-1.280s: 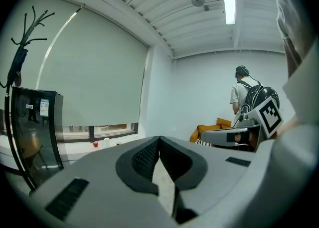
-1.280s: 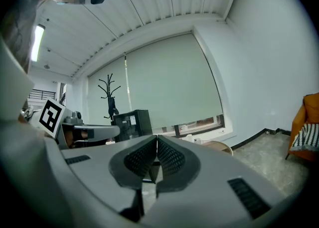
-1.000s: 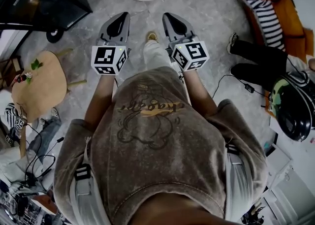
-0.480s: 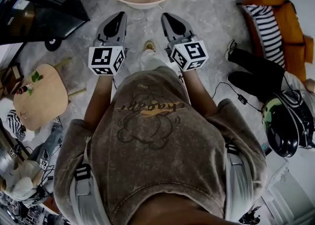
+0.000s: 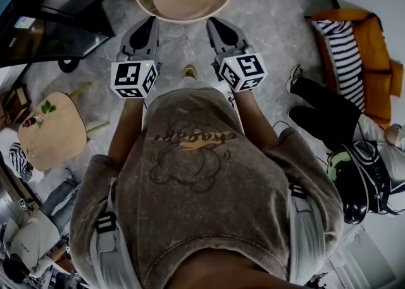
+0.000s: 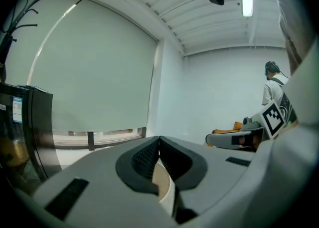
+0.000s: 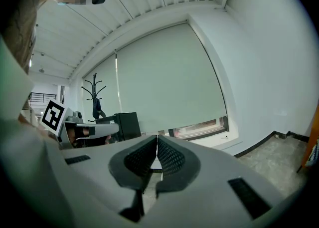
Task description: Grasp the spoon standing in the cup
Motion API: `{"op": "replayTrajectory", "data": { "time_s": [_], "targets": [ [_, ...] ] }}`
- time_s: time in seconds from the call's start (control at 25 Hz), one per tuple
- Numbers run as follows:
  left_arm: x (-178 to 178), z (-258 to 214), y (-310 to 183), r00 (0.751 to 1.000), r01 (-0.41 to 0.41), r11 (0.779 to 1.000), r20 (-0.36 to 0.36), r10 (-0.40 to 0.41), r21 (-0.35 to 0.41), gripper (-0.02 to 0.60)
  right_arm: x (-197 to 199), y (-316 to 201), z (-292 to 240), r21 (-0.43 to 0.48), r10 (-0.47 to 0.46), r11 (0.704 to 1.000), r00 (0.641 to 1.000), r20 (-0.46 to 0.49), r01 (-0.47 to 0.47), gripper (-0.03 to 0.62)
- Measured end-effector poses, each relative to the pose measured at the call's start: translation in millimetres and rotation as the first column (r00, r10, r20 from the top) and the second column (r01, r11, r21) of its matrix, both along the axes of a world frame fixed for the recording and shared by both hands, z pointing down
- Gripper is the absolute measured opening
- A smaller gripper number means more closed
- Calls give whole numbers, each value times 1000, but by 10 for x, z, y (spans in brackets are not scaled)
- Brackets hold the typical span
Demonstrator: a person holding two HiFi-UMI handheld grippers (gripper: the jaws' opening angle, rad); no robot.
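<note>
No spoon or cup shows in any view. In the head view my left gripper (image 5: 147, 24) and right gripper (image 5: 215, 25) are held side by side at chest height, pointing forward over the grey floor. Both have their jaws together with nothing between them. Just beyond their tips stands a round cream-rimmed tub or table (image 5: 183, 20) with a tan inside. In the left gripper view the jaw tips (image 6: 159, 140) meet, and the right gripper (image 6: 234, 139) shows at the side. The right gripper view shows shut tips (image 7: 157, 139) and the left gripper (image 7: 94, 130).
A small round wooden table (image 5: 50, 136) with a sprig stands at the left, and a black cabinet (image 5: 44, 25) at the upper left. An orange sofa with a striped cushion (image 5: 351, 41) and a seated person's legs (image 5: 323, 107) are at the right. Cables lie on the floor.
The person has walked forward with both grippers: the round tub has come nearer and fuller into view at the top, and the things at the sides have slid back. Both grippers stay shut.
</note>
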State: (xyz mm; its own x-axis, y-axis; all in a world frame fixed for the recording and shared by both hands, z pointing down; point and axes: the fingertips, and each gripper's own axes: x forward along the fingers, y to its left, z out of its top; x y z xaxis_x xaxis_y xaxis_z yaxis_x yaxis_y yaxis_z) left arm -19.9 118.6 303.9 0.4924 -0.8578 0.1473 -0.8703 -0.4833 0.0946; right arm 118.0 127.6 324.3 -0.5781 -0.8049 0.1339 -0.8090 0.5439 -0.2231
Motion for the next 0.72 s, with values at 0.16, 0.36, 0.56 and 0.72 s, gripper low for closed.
{"op": "replayTrajectory", "data": {
  "time_s": [0.16, 0.36, 0.56, 0.72],
  "targets": [
    [43, -3, -114, 1000, 16, 1000, 4, -16, -2, 17, 44, -155, 20, -5, -13, 1000, 1000, 8, 13, 18],
    [-38, 13, -253, 1000, 28, 1000, 10, -28, -1, 18, -46, -310, 45, -14, -34, 999, 999, 0, 34, 18],
    [-52, 37, -441, 999, 36, 999, 0, -36, -2, 17, -46, -503, 63, -20, -36, 999, 999, -6, 36, 20],
    [1, 71, -655, 1000, 27, 1000, -5, -27, -3, 18, -14, -716, 102, -23, -30, 999, 1000, -8, 30, 20]
  ]
}}
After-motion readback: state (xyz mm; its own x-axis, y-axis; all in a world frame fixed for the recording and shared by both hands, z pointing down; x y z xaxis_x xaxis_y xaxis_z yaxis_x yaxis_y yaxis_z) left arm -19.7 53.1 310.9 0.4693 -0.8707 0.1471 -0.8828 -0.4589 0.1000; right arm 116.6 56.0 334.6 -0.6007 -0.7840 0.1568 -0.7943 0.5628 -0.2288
